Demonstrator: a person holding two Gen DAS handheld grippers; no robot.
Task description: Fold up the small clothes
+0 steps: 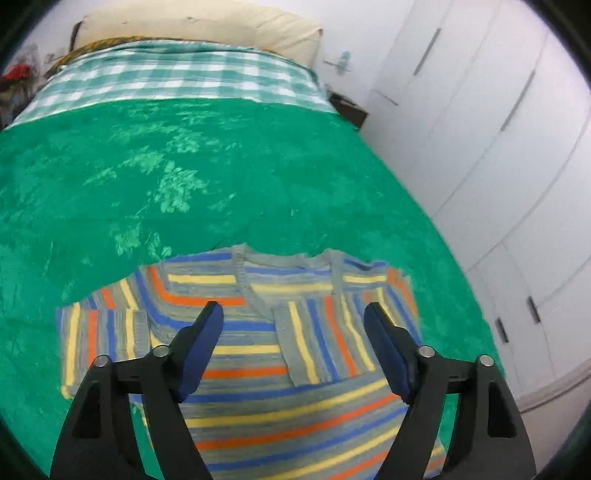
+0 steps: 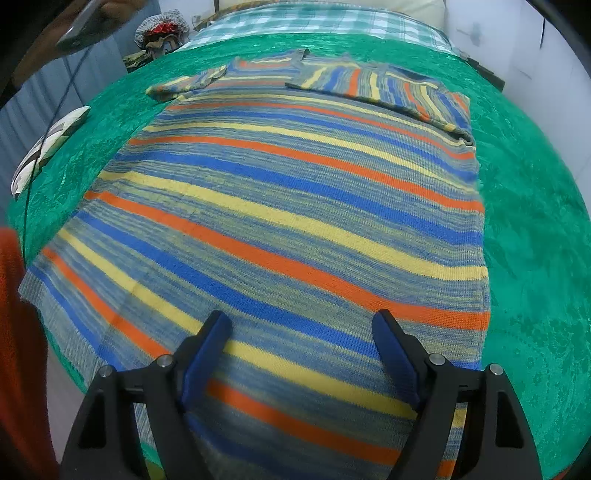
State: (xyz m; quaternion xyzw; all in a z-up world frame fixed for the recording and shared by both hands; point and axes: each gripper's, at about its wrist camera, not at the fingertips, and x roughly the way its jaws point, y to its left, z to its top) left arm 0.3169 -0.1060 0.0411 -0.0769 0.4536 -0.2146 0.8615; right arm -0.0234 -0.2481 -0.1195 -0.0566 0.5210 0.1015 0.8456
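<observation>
Your left gripper (image 1: 293, 314) hangs above the striped sweater (image 1: 280, 354), jaws spread wide with nothing between them; the blue pads (image 1: 201, 347) touch no cloth. Your right gripper (image 2: 301, 325) is likewise spread and empty, angled down over the lower body of the same sweater (image 2: 288, 206), close to the knit, though whether it brushes the fabric cannot be told.

The sweater lies flat on the green bedspread (image 1: 184, 177), neck towards the pillow (image 1: 199, 33) and the checked sheet (image 1: 177, 77). In the right wrist view the sleeve on the right (image 2: 388, 88) is already folded across the chest, while the sleeve on the left (image 2: 184, 83) lies out to the side.

You appear to be between folds, sleeves partly dealt with. The next move probably calls for pinching that loose sleeve or the hem with both grippers, taking the edge cleanly, then carrying it over evenly so the stripes stay square.

A white wardrobe (image 1: 480, 129) stands beside the bed.
</observation>
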